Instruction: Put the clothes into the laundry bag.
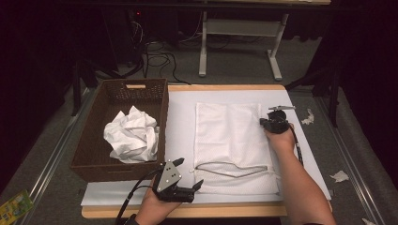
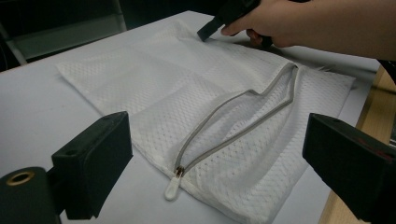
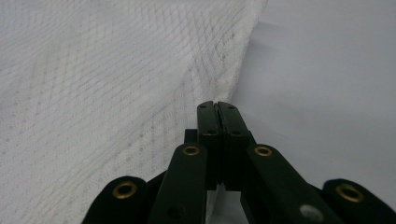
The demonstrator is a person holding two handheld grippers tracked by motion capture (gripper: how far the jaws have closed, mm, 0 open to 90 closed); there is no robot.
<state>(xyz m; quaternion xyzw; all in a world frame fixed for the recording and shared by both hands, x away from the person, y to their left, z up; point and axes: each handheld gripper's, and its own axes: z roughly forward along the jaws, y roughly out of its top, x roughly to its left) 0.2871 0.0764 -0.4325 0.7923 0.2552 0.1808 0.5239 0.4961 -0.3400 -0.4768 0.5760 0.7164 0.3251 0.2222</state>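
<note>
A white mesh laundry bag (image 1: 227, 136) lies flat on the white table mat (image 1: 180, 117). Its grey zipper (image 1: 234, 169) is partly undone along the near edge, and the white pull (image 2: 172, 186) rests at the bag's near left corner. My right gripper (image 1: 263, 122) is at the bag's far right edge; its jaws are pressed together (image 3: 217, 105) on the hem of the mesh (image 3: 93, 93), which lifts slightly there. My left gripper (image 1: 188, 173) hovers near the front edge, left of the zipper, with wide open jaws (image 2: 219, 158) and nothing between them.
A brown wicker basket (image 1: 162, 117) stands at the left of the mat and holds a crumpled white cloth (image 1: 131, 136). Paper scraps (image 1: 340, 176) lie on the floor to the right. A table frame (image 1: 239, 28) and cables are beyond the far edge.
</note>
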